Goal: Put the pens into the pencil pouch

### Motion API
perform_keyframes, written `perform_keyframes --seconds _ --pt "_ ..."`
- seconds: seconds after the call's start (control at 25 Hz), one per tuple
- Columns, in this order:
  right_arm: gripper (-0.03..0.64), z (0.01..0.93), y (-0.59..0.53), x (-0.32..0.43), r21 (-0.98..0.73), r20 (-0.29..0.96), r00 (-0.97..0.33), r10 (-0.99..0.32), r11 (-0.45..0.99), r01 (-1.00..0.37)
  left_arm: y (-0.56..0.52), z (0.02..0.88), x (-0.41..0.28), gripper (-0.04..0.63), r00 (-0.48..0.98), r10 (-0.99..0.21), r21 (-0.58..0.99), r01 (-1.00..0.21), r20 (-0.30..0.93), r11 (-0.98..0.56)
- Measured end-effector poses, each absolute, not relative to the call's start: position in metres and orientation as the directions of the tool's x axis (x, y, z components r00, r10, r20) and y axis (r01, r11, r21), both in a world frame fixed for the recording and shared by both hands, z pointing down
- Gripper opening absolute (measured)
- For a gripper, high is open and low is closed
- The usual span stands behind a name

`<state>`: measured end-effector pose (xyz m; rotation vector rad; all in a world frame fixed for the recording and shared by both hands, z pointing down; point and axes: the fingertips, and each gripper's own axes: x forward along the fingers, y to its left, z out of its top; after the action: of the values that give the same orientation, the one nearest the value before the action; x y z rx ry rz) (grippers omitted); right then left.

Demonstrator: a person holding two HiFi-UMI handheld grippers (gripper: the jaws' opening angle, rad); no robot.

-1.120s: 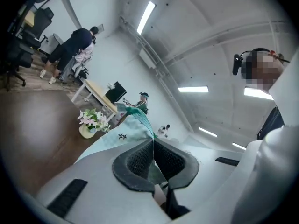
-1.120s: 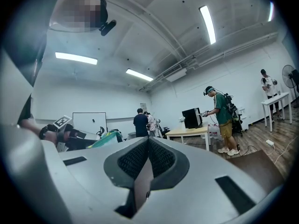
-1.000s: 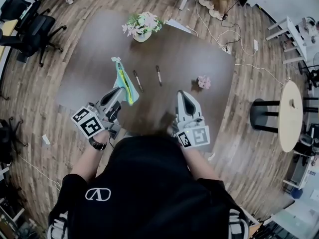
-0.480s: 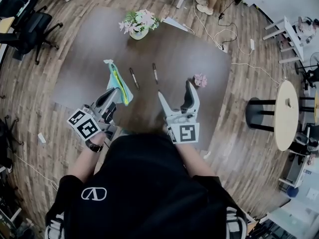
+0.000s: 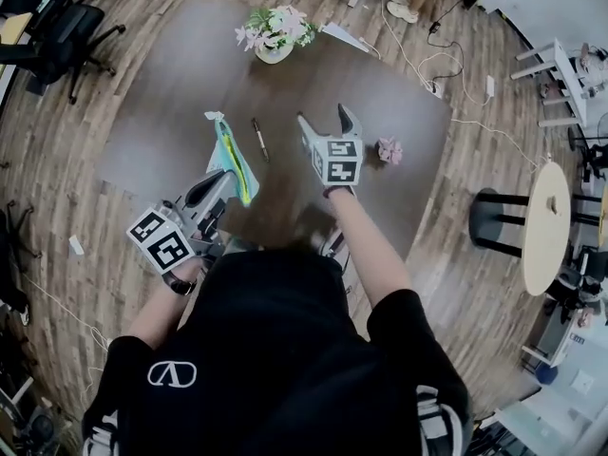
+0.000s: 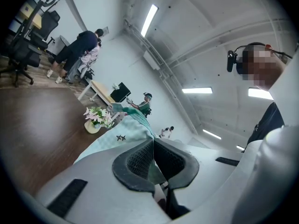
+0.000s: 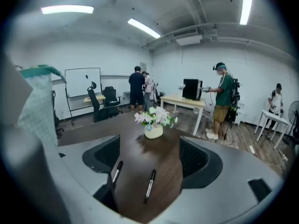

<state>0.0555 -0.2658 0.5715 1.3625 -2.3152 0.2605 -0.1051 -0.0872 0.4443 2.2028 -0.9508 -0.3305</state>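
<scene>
My left gripper [image 5: 224,176] is shut on the lower edge of a teal pencil pouch [image 5: 232,156], which hangs lifted above the dark table [image 5: 171,93]; in the left gripper view the pouch fabric [image 6: 122,135] is pinched between the pads. Two black pens lie on the table. One pen [image 5: 258,139] shows just right of the pouch. The other pen [image 7: 149,185] lies between the jaws of my right gripper [image 7: 147,157] and is hidden under it in the head view. The right gripper [image 5: 325,120] hovers over the table, open and holding nothing.
A vase of flowers [image 5: 274,34] stands at the table's far edge, straight beyond the pens [image 7: 153,121]. A small pink object [image 5: 389,150] lies to the right of the right gripper. Office chairs [image 5: 66,27] and other people [image 7: 223,101] stand around the room.
The right gripper opened wide and went from near the body forward and down over the pens, covering the right-hand pen in the head view. The left gripper stayed put with the pouch.
</scene>
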Motion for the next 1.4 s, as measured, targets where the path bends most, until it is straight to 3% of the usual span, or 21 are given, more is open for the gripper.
perform_keyframes --seconds 0.28,0.56,0.76,0.84,1.12,1.4 --pt "0.369 0.698 -0.311 0.048 -0.026 0.756 -0.351 -0.552 0.511 -0.859 -0.087 0.458 -0.118 0.008 0.665 -0.743 0.704 -0.565 0.079 -0.431" --pt "0.296 0.795 -0.303 0.046 -0.166 0.919 -0.309 -0.246 0.468 -0.868 -0.088 0.476 -0.130 0.009 0.636 -0.763 0.723 -0.579 0.112 -0.377" --pt "0.185 0.828 -0.299 0.054 -0.166 0.965 -0.238 -0.111 0.444 -0.880 -0.087 0.485 -0.130 0.009 0.629 -0.767 0.733 -0.579 0.125 -0.356" --pt "0.047 0.833 -0.297 0.057 -0.163 0.971 -0.222 -0.085 0.441 -0.882 -0.087 0.487 -0.130 0.009 0.628 -0.767 0.735 -0.579 0.129 -0.351" --pt "0.040 0.823 -0.297 0.056 -0.198 0.957 -0.268 -0.110 0.427 -0.882 -0.086 0.485 -0.128 0.009 0.629 -0.768 0.738 -0.575 0.122 -0.354" --pt "0.038 0.700 -0.322 0.042 -0.189 0.796 -0.441 -0.416 0.521 -0.832 -0.090 0.475 -0.115 0.009 0.662 -0.743 0.716 -0.567 0.100 -0.408"
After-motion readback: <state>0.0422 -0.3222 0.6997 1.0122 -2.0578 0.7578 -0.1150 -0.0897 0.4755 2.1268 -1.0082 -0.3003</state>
